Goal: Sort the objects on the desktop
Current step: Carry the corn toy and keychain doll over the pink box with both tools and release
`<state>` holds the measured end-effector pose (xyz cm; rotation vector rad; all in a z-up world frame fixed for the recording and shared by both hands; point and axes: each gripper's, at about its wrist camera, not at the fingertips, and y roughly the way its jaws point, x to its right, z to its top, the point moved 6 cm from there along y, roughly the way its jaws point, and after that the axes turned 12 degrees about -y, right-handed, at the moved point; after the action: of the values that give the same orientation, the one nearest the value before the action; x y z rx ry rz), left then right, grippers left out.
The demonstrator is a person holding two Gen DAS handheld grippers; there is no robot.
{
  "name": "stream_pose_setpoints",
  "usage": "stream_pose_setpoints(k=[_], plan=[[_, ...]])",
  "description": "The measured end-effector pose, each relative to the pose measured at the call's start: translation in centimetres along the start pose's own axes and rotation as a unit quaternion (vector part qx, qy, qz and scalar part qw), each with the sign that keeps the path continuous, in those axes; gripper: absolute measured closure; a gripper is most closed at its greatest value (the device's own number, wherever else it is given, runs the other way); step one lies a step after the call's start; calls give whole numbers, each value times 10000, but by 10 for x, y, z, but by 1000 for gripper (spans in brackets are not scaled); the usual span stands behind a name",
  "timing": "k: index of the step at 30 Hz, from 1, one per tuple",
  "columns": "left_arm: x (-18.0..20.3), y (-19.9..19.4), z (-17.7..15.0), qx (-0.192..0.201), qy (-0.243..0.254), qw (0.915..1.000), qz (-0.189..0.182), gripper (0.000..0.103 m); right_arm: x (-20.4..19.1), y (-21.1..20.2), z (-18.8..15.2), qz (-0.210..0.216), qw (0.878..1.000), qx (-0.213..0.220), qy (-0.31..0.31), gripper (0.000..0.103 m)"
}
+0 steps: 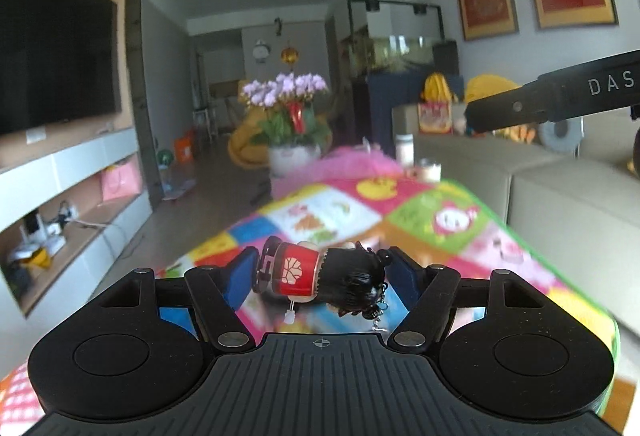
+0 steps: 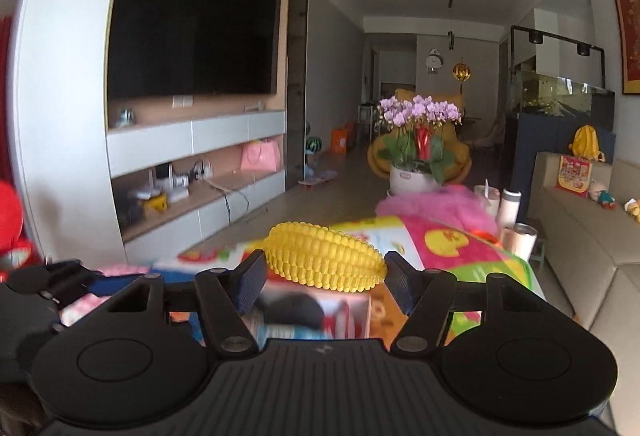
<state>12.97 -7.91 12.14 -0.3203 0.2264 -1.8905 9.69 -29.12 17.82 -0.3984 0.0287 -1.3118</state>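
Observation:
A small doll (image 1: 320,274) in a red dress with black hair lies sideways between the blue pads of my left gripper (image 1: 322,270), which is shut on it, lifted above the colourful patchwork table cover (image 1: 440,220). A little chain hangs from the doll. In the right wrist view my right gripper (image 2: 325,268) is shut on a yellow toy corn cob (image 2: 326,256), held crosswise above the same cover (image 2: 460,248). Part of the right gripper's black body (image 1: 560,96) shows at the right edge of the left wrist view.
A white pot of purple orchids (image 1: 290,116) stands at the table's far end by a pink cloth (image 2: 440,204), a white bottle (image 2: 510,208) and cups (image 2: 520,240). A beige sofa (image 1: 560,196) runs along the right. A television wall (image 2: 192,36) with shelves is at the left.

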Motion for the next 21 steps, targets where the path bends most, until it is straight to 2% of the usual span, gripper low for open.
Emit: stream_pose_setpoints(k=[1,2,3,8,12,16,19,21], plan=[[-1,10,2,-39,-62,9999,-87,24,3,9,6,29,10000,-16,40,39],[-3,22,1,-193,-110,9995,-207,9,5,19,10,79,9999,-60,96,39],[-6,28,-2,-286,-147,9992,-248,5,6,29,13,147,9997,-137,169,39],[-33,20,-40,-526,-296,9982,33,3,5,72,3,492,9962,-603,387,39],[-56,10,-74,-893,-368,9946,375,2,-5,95,-25,604,9921,-1011,422,39],[-78,-1,-100,-1198,-653,9891,552,2,-12,117,-51,771,9845,-1453,612,38],[-91,-14,-116,-1311,-796,9857,702,1,-18,129,-69,929,9756,-1811,825,30],[-100,-21,-126,-1372,-835,9833,859,1,-17,130,-74,891,9740,-1873,916,30]])
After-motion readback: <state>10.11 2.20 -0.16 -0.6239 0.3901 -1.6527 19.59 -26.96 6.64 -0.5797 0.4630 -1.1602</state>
